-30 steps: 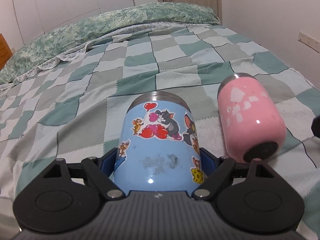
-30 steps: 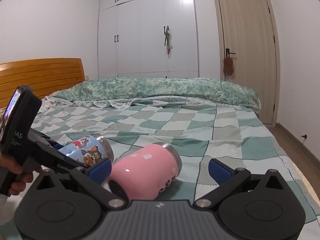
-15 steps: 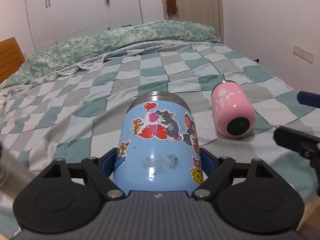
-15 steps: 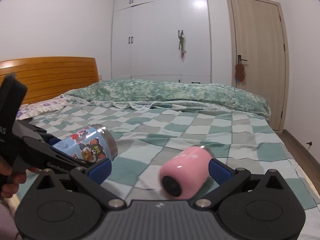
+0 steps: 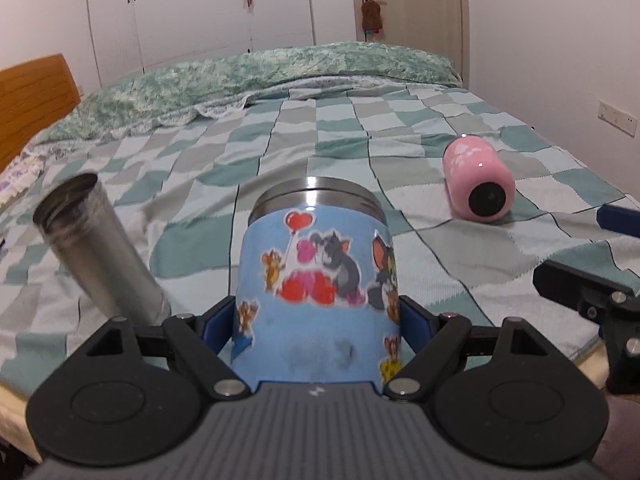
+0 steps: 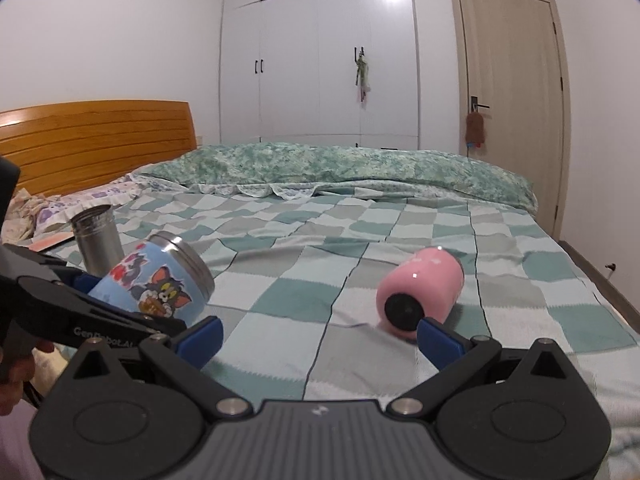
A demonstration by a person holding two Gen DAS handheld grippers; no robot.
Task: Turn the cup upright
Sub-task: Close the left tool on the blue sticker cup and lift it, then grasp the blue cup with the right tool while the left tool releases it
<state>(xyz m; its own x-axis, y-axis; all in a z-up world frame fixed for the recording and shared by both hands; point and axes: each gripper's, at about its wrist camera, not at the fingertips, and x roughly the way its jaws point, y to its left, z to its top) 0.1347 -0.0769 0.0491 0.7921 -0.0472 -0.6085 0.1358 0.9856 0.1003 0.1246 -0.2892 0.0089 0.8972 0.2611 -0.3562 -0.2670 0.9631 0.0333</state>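
Observation:
My left gripper (image 5: 318, 322) is shut on a blue cartoon-sticker cup (image 5: 316, 280) and holds it tilted above the bed, steel rim pointing away; it also shows in the right wrist view (image 6: 156, 280). A pink cup (image 5: 478, 180) lies on its side on the checked blanket, black base toward me; it shows in the right wrist view (image 6: 420, 292) too. My right gripper (image 6: 318, 338) is open and empty, just short of the pink cup, its right fingertip (image 6: 440, 342) close to the cup's base.
A plain steel cup (image 5: 100, 248) stands upright on the blanket left of the blue cup, also in the right wrist view (image 6: 98, 238). A green quilt (image 6: 340, 172) lies at the far side, a wooden headboard (image 6: 96, 140) at left. The bed edge is near me.
My left gripper has lifted the blue cup and drawn it back and left, bringing the steel cup into view. My right gripper has drawn back from the pink cup, which rolled to the right.

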